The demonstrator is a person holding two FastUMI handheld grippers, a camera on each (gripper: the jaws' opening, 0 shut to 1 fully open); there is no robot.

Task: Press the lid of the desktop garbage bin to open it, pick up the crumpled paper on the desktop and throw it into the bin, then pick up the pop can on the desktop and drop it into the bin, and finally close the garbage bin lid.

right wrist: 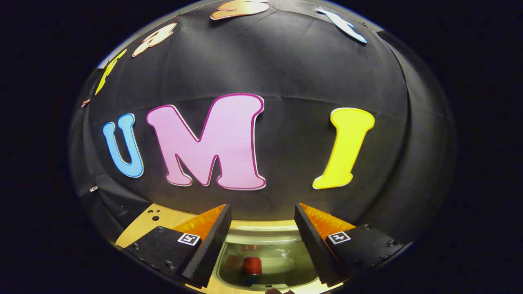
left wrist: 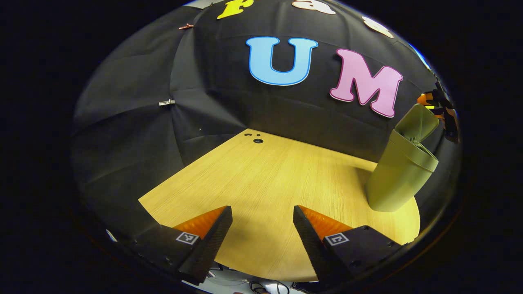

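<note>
Black cloth walls close in a pale wooden desktop (left wrist: 261, 179), and at its far right, in the left gripper view, stands the olive-green garbage bin (left wrist: 398, 173) with its lid (left wrist: 416, 122) tipped up and back, so the mouth is open.

In the right gripper view the right gripper (right wrist: 261, 241) hangs directly over that mouth, its fingers spread apart with nothing between them. Between and below them lies the bin's pale rim and, down inside, a red shape that is most likely the pop can (right wrist: 252, 265), seen end-on from above; the picture there is dim and curved, so I would not swear to it. Something pale around it may be the crumpled paper, but I cannot tell.

The left gripper (left wrist: 261, 237) hovers over the bare near part of the desktop, also spread wide and holding nothing, with the bin well off to its right and farther away.

Judging from this, both drops look done and only closing the lid is left. What matters is that the lid stands behind the opening, just beyond the right gripper, hinged at the back and leaning away. The right gripper is plainly the nearer one; it would need to come over the raised lid and press it forward and down.
</note>
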